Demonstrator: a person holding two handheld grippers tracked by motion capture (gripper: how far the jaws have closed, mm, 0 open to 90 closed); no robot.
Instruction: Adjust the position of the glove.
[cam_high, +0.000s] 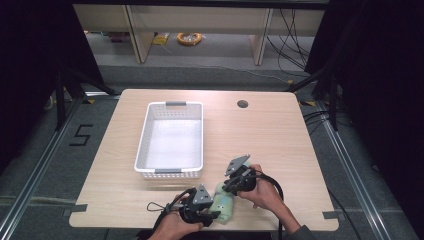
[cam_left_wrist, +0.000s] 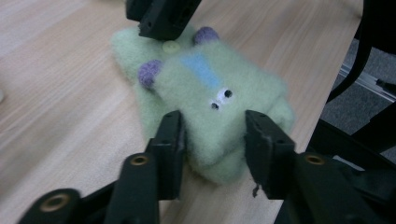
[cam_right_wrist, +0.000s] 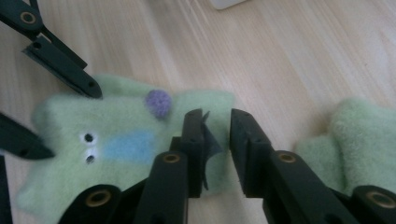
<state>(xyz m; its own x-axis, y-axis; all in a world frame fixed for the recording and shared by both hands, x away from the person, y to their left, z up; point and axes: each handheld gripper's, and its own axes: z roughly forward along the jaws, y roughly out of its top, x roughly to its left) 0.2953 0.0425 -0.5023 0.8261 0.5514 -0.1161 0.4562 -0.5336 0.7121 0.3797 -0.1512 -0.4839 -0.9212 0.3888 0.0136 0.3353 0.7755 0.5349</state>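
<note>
A pale green felt plush toy (cam_high: 223, 202) with purple bobbles, a blue patch and two small eyes lies flat near the table's front edge. My left gripper (cam_high: 214, 214) comes in from the near side. In the left gripper view its jaws straddle the toy's (cam_left_wrist: 210, 93) eye end, and the felt fills the gap between the pads (cam_left_wrist: 173, 140). My right gripper (cam_high: 226, 190) stands at the far end. In the right gripper view its jaws are close together (cam_right_wrist: 217, 126) over the toy's (cam_right_wrist: 70, 121) edge beside a purple bobble, with felt in the narrow gap.
A white slatted basket (cam_high: 142, 140) stands on the wooden table (cam_high: 270, 140) behind the toy, a little to its left. A cable hole (cam_high: 242, 104) sits at the back. More green felt (cam_right_wrist: 364, 144) lies at the right in the right gripper view. The table's front edge is close to both hands.
</note>
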